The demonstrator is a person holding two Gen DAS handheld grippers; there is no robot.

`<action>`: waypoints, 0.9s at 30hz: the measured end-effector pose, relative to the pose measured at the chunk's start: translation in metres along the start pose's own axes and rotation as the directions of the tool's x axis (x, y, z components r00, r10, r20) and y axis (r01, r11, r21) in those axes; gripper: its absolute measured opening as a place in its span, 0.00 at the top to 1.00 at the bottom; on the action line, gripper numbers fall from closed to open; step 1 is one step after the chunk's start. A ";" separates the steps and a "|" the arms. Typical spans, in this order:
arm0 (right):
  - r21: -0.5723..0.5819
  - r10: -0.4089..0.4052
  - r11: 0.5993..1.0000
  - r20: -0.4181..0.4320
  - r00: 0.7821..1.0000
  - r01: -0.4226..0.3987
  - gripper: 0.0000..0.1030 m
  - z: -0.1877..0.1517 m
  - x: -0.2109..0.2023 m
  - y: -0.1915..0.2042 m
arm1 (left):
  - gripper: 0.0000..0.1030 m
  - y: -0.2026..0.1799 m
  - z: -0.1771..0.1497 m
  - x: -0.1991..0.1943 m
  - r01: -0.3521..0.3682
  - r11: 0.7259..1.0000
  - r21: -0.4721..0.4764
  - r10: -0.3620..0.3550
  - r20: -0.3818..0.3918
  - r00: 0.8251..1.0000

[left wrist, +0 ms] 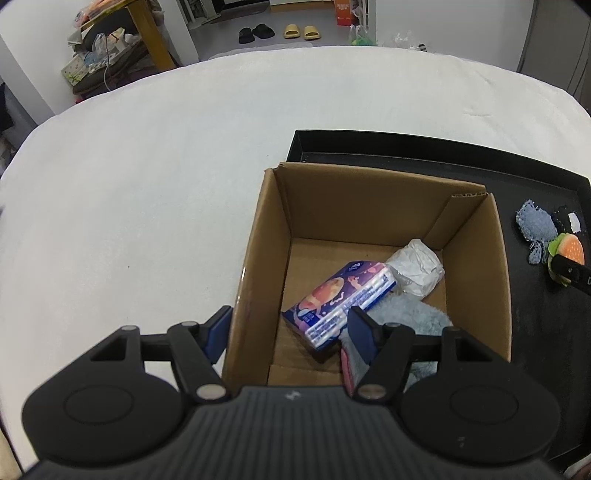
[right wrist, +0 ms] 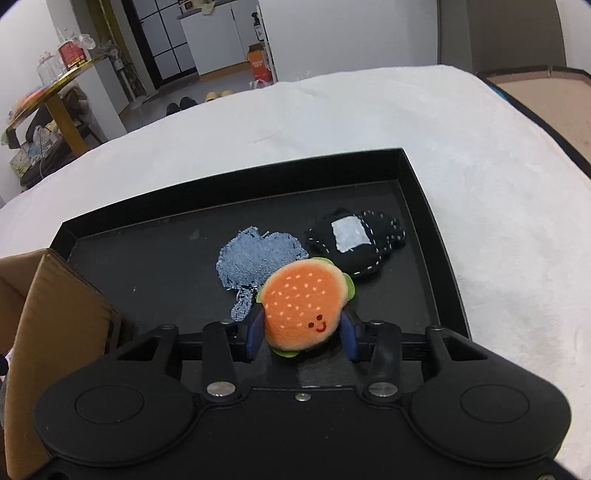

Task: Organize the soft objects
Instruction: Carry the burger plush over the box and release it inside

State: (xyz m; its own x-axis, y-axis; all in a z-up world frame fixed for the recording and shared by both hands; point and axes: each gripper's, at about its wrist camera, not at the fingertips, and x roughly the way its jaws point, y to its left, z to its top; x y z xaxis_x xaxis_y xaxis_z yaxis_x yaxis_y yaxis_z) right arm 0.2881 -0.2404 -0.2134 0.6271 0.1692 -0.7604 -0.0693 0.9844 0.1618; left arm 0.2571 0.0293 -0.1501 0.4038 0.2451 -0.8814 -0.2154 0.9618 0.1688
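My right gripper (right wrist: 302, 332) is shut on a plush hamburger (right wrist: 304, 302) with a smiling face, over the black tray (right wrist: 236, 177). Behind it on the tray lie a blue denim toy (right wrist: 258, 260) and a black stitched toy (right wrist: 356, 240). My left gripper (left wrist: 286, 332) is open, its jaws straddling the left wall of the cardboard box (left wrist: 266, 236). The box holds a purple tissue pack (left wrist: 340, 302), a white crumpled bundle (left wrist: 417, 269) and a light blue fluffy cloth (left wrist: 406, 314). The hamburger also shows in the left wrist view (left wrist: 567, 251), with the denim toy (left wrist: 537, 221) beside it.
The box corner (right wrist: 55, 314) stands at the tray's left end. Tray and box rest on a white cloth-covered table (left wrist: 147, 184). Beyond the table are a cluttered yellow stand (left wrist: 110, 40) and slippers (left wrist: 301, 31) on the floor.
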 end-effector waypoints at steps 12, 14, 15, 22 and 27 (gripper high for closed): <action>-0.051 0.037 0.998 0.000 0.999 -0.036 0.61 0.001 -0.029 0.012 | 0.36 0.010 -0.003 -0.005 0.014 1.000 -0.016 -0.014 0.014 1.000; -0.066 0.041 0.997 -0.001 0.999 -0.041 0.61 0.002 -0.034 0.017 | 0.36 0.013 -0.004 -0.006 0.015 1.000 -0.028 -0.015 0.018 1.000; -0.066 0.048 0.997 -0.003 0.999 -0.048 0.61 0.003 -0.036 0.018 | 0.36 0.016 -0.005 -0.007 0.018 0.999 -0.034 -0.017 0.019 1.000; -0.079 0.099 0.992 -0.009 0.995 -0.099 0.61 0.005 -0.053 0.043 | 0.36 0.029 -0.009 -0.014 0.032 0.998 -0.060 -0.031 0.029 0.999; -0.108 0.118 0.987 0.009 0.993 -0.116 0.61 0.010 -0.067 0.063 | 0.36 0.037 -0.013 -0.017 0.048 0.996 -0.078 -0.045 0.037 0.998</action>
State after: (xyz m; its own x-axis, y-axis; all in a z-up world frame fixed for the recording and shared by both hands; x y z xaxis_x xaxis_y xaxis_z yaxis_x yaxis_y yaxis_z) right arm 0.2500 -0.1905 -0.1462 0.6215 0.2833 -0.7304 -0.2246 0.9576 0.1802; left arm 0.2304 0.0592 -0.1342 0.4457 0.2057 -0.8712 -0.2646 0.9600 0.0913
